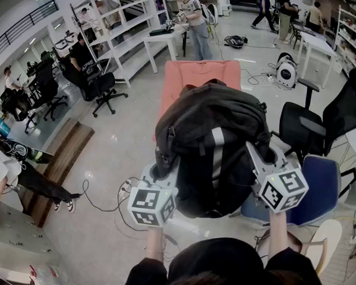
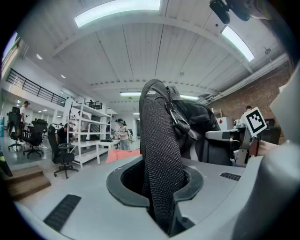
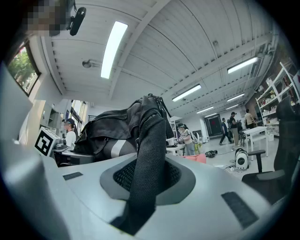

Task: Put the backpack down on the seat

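As the black fabric backpack is judged soft and heavy, its mesh straps are clamped by left gripper and right gripper.

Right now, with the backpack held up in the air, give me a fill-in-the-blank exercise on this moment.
1. The left tongs are shut on a mesh ____ of the backpack.
2. The backpack is ____ in colour, with a grey stripe.
3. The chair beside the right tongs has a ____ seat.
Missing words: strap; black; blue.
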The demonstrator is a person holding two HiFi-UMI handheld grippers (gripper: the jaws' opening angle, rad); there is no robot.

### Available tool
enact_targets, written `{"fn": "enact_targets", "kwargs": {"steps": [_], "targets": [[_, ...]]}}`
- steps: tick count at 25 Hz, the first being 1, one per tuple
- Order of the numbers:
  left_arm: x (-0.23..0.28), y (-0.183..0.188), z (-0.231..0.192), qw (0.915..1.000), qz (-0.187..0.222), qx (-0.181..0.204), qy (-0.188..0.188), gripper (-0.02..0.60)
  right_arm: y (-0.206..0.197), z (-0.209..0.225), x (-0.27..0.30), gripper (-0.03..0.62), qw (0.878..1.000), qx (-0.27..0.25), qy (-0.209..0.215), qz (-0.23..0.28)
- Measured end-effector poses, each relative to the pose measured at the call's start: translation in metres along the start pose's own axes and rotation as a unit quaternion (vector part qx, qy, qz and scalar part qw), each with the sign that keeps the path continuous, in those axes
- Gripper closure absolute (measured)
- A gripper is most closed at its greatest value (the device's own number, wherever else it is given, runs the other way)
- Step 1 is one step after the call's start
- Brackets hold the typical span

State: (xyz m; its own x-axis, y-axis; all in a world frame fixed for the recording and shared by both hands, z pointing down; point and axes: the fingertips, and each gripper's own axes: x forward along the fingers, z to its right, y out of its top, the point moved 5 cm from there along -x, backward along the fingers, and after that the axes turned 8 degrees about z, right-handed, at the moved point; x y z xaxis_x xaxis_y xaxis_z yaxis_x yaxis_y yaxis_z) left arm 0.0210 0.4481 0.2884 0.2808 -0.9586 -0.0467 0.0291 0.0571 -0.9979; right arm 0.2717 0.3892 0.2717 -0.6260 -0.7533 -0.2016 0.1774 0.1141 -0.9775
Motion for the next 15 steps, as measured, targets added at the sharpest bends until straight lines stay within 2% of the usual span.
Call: {"fn": "enact_targets", "kwargs": {"steps": [15], "targets": [[0.017,0.001,0.015,0.9999,-0.008,0.002,0.007,0.492,0.0,0.024,0.0,0.522,1.0,0.011,0.002,-0.001]]}}
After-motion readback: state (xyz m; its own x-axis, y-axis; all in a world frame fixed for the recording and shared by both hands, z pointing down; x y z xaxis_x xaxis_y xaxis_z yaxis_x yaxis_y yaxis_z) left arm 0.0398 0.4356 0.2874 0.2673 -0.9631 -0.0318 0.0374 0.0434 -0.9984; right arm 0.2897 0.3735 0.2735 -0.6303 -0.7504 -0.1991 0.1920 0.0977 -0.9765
